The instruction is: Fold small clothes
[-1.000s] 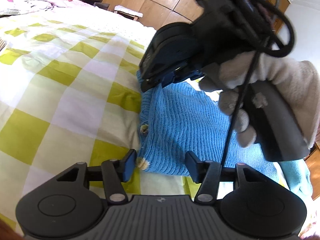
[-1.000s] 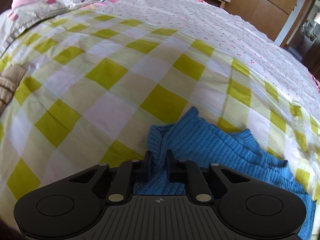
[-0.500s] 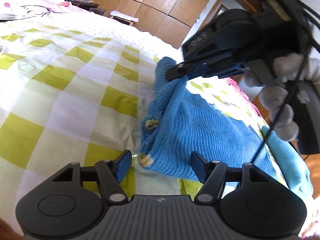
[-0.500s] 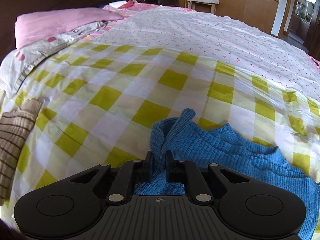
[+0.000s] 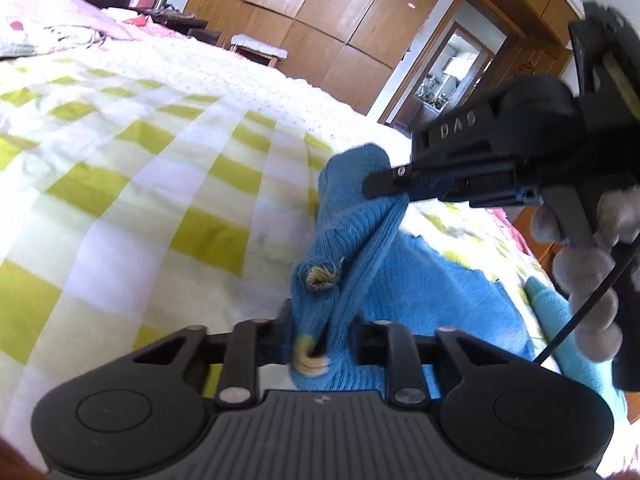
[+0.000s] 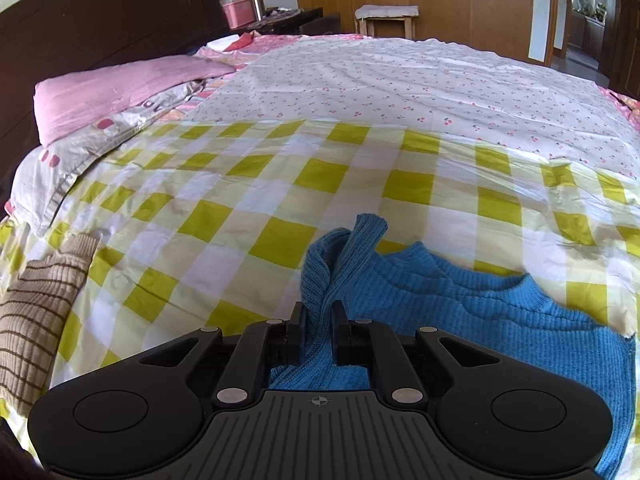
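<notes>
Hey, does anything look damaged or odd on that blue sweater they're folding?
Yes. The blue sweater has a frayed hole with yellowish threads showing, on the bunched edge just above the left gripper.

A bright blue ribbed knit sweater (image 6: 472, 312) with small yellow patches (image 5: 310, 358) on its edge lies on a bed sheet (image 6: 240, 200) checked in lime green, white and pale cream. Beyond it, a white sheet (image 6: 400, 84) carries tiny red cherry prints. A pink pillow (image 6: 116, 88) sits by a dark brown headboard (image 6: 92, 24). A beige garment (image 6: 36, 312) has thin brown stripes. Both tongs are black (image 6: 318, 330); a grey glove (image 5: 588, 272) covers the hand. The wardrobe (image 5: 320, 20) is warm brown wood.
</notes>
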